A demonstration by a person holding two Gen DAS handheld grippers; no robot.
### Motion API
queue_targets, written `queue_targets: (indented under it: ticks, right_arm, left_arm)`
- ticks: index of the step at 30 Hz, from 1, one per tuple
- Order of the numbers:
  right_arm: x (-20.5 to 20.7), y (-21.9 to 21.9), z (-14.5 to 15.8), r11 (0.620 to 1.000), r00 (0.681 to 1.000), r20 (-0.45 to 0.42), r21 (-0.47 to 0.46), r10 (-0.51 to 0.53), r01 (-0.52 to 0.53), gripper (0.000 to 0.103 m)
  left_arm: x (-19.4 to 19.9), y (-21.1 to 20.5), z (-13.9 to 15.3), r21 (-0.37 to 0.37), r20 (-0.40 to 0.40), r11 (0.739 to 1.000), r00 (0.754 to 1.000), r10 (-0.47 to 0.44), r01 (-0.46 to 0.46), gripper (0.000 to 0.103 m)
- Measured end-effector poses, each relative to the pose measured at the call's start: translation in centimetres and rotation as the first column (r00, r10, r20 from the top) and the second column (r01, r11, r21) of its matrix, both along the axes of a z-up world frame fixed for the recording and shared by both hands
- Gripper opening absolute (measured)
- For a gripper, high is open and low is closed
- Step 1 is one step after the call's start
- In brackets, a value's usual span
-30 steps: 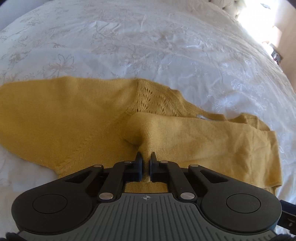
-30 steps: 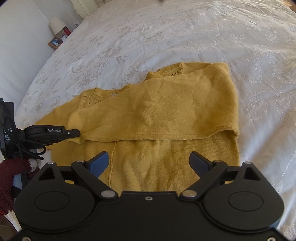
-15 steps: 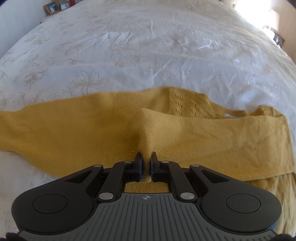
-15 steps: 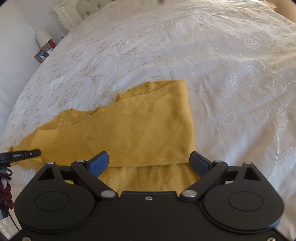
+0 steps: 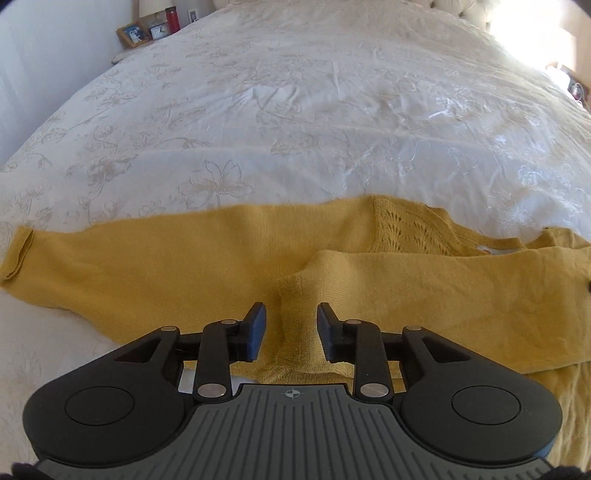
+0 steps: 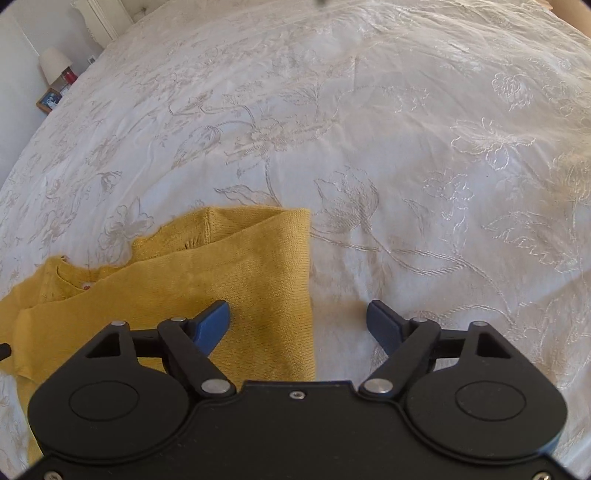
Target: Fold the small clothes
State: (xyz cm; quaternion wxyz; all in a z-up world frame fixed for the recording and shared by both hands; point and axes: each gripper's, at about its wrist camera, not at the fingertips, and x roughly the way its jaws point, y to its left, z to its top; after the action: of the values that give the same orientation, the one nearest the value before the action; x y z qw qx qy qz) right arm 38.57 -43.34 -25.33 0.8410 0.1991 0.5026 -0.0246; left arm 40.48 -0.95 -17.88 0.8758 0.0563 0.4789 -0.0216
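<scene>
The left gripper (image 5: 291, 330) is opening; a raised fold of the yellow sweater (image 5: 424, 295) stands between its fingers, not pressed. The right gripper (image 6: 298, 326) is closing, still wide, over the sweater's folded edge. The sweater lies on the white bedspread (image 5: 295, 129).

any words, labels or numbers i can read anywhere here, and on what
No readable text in either view.
Garment tag at the neck of the yellow sweater: too small to read.
Clock on the bedside table: face too blurred to read.
Left gripper: only a crosshair mark on its body, no words.
</scene>
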Motion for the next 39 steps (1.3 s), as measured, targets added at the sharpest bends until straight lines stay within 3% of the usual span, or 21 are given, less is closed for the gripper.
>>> queue_targets:
  ticks: [2, 5, 9, 13, 15, 16, 20, 24, 25, 30, 33, 36, 39]
  right_arm:
    - [0.0, 0.0, -0.2, 1.000, 1.000, 0.009, 0.012, 0.006, -0.006, 0.076]
    - [0.1, -0.1, -0.3, 0.998, 1.000, 0.015, 0.058, 0.009, -0.010, 0.061]
    - [0.5, 0.5, 0.0, 0.995, 0.999, 0.004, 0.094, 0.035, -0.036, 0.016]
    - [-0.2, 1.6, 2.6, 0.977, 0.993, 0.018, -0.179, 0.118, -0.113, 0.011]
    - [-0.2, 0.2, 1.6, 0.973, 0.997, -0.039, -0.219, 0.067, -0.074, 0.009]
    - [-0.2, -0.6, 1.0, 0.980, 0.998, -0.054, -0.193, 0.042, -0.052, 0.008]
    - [-0.2, -1.6, 0.9, 0.996, 0.999, 0.002, -0.086, 0.035, -0.034, 0.014]
    - [-1.1, -1.9, 2.0, 0.997, 0.999, 0.032, -0.070, -0.016, 0.018, 0.053]
    - [-1.4, -1.8, 2.2, 0.997, 0.999, 0.034, -0.081, -0.014, 0.017, 0.057]
    - [-3.3, -1.2, 2.7, 0.990, 1.000, 0.017, -0.141, 0.001, 0.001, 0.057]
    - [-4.7, -0.7, 3.2, 0.990, 1.000, 0.019, -0.142, -0.016, 0.019, 0.059]
    - [-5.6, 0.3, 3.6, 0.994, 0.999, 0.034, -0.107, 0.009, -0.006, 0.068]
    - [-5.6, 1.8, 2.8, 0.991, 0.997, -0.007, -0.116, 0.071, -0.072, 0.070]
  left_arm:
    - [0.1, -0.5, 0.1, -0.004, 0.006, 0.999, 0.999, -0.042, 0.042, 0.035]
    - [0.7, -1.6, -1.1, -0.025, -0.014, 0.996, 0.996, -0.091, 0.091, 0.038]
    - [1.4, -3.0, -3.1, 0.000, -0.050, 0.993, 0.992, -0.118, 0.118, 0.038]
    - [1.5, -3.6, -3.1, -0.016, -0.041, 0.991, 0.990, -0.132, 0.131, 0.038]
    - [1.4, -3.9, -3.4, -0.018, -0.039, 0.990, 0.989, -0.144, 0.143, 0.040]
    - [1.5, -4.0, -3.7, -0.016, -0.049, 0.989, 0.988, -0.150, 0.149, 0.041]
    - [1.7, -4.3, -4.8, 0.009, -0.064, 0.985, 0.983, -0.170, 0.171, 0.043]
    - [1.9, -3.5, -5.0, 0.051, -0.064, 0.986, 0.986, -0.154, 0.157, 0.045]
    - [2.0, -3.1, -5.0, 0.066, -0.063, 0.987, 0.988, -0.140, 0.144, 0.048]
    - [2.8, -0.7, -4.9, 0.120, -0.073, 0.992, 0.997, -0.040, 0.049, 0.065]
    - [2.8, -0.3, -4.2, 0.139, -0.067, 0.990, 0.998, 0.012, -0.003, 0.065]
    - [1.9, -0.4, -3.0, 0.097, -0.047, 0.995, 0.999, 0.002, 0.002, 0.064]
    - [-0.2, -1.1, -2.4, 0.053, -0.042, 0.997, 0.998, -0.053, 0.055, 0.064]
